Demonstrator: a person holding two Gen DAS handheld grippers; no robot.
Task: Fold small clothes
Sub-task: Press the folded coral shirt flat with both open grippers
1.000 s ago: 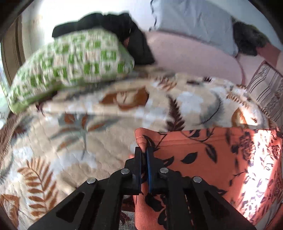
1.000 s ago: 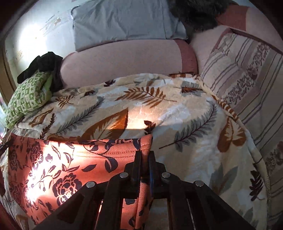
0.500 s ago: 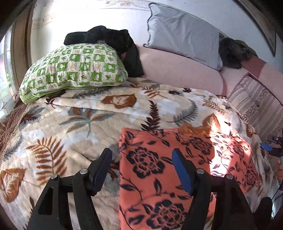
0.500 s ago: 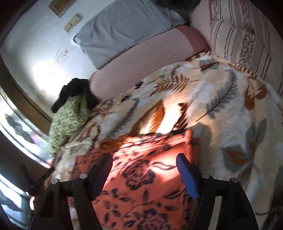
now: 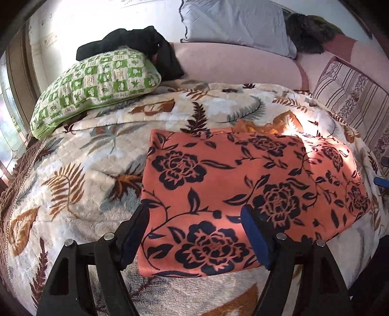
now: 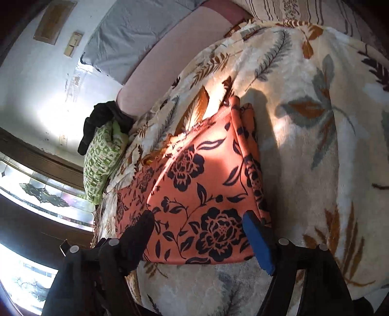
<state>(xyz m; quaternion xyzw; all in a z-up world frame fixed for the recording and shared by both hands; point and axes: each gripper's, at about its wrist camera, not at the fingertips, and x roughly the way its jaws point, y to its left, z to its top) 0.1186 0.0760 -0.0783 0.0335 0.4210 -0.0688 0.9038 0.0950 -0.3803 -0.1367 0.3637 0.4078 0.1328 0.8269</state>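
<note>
An orange cloth with dark floral print (image 5: 243, 184) lies folded flat on the leaf-patterned bedspread (image 5: 73, 184). My left gripper (image 5: 194, 218) is open and empty, hovering over the cloth's near left part. In the right wrist view the same cloth (image 6: 201, 194) lies folded, with layered edges on its right side. My right gripper (image 6: 198, 222) is open and empty, just above the cloth's near edge. The view is tilted.
A green checked pillow (image 5: 97, 82) with a black garment (image 5: 141, 43) on it lies at the far left. A grey pillow (image 5: 235, 21) and pink bolster (image 5: 238, 65) lie along the head of the bed. A striped cushion (image 5: 352, 97) is at the right. A window (image 6: 36, 189) is at the left.
Both grippers were shut on the cloth's edge one second ago. They have opened, let go and pulled back. The cloth now lies folded on the bed.
</note>
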